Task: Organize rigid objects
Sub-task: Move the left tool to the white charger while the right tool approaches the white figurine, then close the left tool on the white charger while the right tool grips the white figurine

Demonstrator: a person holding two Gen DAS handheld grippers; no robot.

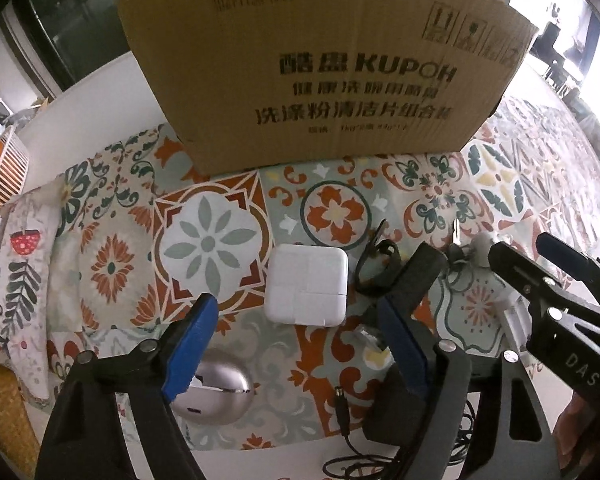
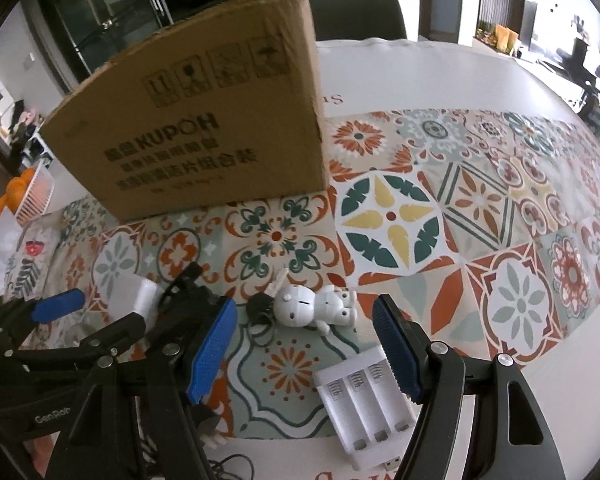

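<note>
Both grippers hover over the patterned table (image 2: 392,216), fingers spread wide and holding nothing: the left gripper (image 1: 300,344) frames a white charger (image 1: 306,290), the right gripper (image 2: 306,344) a white rabbit figure (image 2: 312,306), with a battery holder (image 2: 364,404) nearer and a cardboard box (image 1: 324,64) behind.

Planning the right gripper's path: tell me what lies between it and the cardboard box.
In the right wrist view, a white rabbit figurine on a black keyring lies ahead of the right gripper; beyond it, only patterned tablecloth reaches the cardboard box.
</note>
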